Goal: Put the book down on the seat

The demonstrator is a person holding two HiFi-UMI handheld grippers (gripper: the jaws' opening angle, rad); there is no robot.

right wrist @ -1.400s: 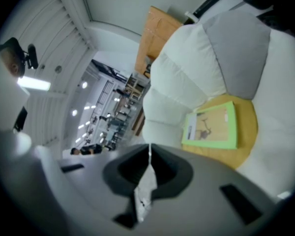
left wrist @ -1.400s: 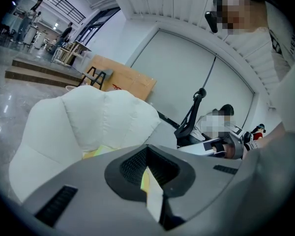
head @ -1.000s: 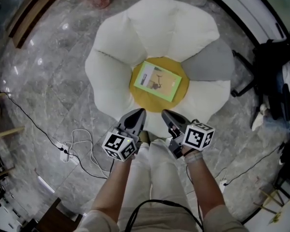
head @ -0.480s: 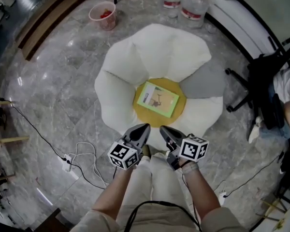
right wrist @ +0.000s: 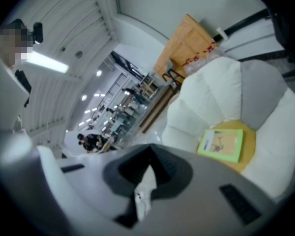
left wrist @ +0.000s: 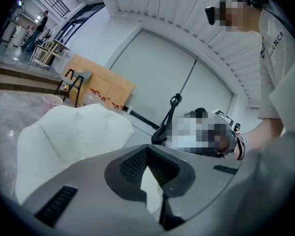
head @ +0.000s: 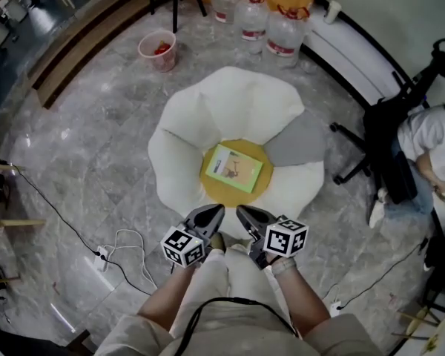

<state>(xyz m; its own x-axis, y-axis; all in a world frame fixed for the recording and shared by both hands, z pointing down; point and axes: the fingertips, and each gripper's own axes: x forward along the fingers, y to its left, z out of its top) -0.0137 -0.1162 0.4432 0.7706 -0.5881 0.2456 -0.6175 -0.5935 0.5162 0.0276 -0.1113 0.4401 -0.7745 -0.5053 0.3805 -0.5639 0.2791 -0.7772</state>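
Note:
A green-edged book (head: 235,167) lies flat on the yellow centre of the flower-shaped seat (head: 208,110), which has white petals and one grey one. Both grippers hang near the seat's front edge, apart from the book. My left gripper (head: 213,213) is shut and holds nothing. My right gripper (head: 243,213) beside it is also shut and empty. In the right gripper view the book (right wrist: 221,145) shows beyond the closed jaws of the right gripper (right wrist: 150,154). The left gripper view shows the left gripper (left wrist: 147,151) with white petals (left wrist: 73,132) past it.
Large water jugs (head: 267,21) and a pink bucket (head: 157,49) stand behind the seat. A black office chair (head: 386,147) and a seated person (head: 430,136) are at the right. A cable with a power strip (head: 107,252) lies on the grey marble floor at left.
Both grippers have lifted and drawn back from the seat, still shut and empty. The seat looks smaller and farther off; the book stays on the yellow centre.

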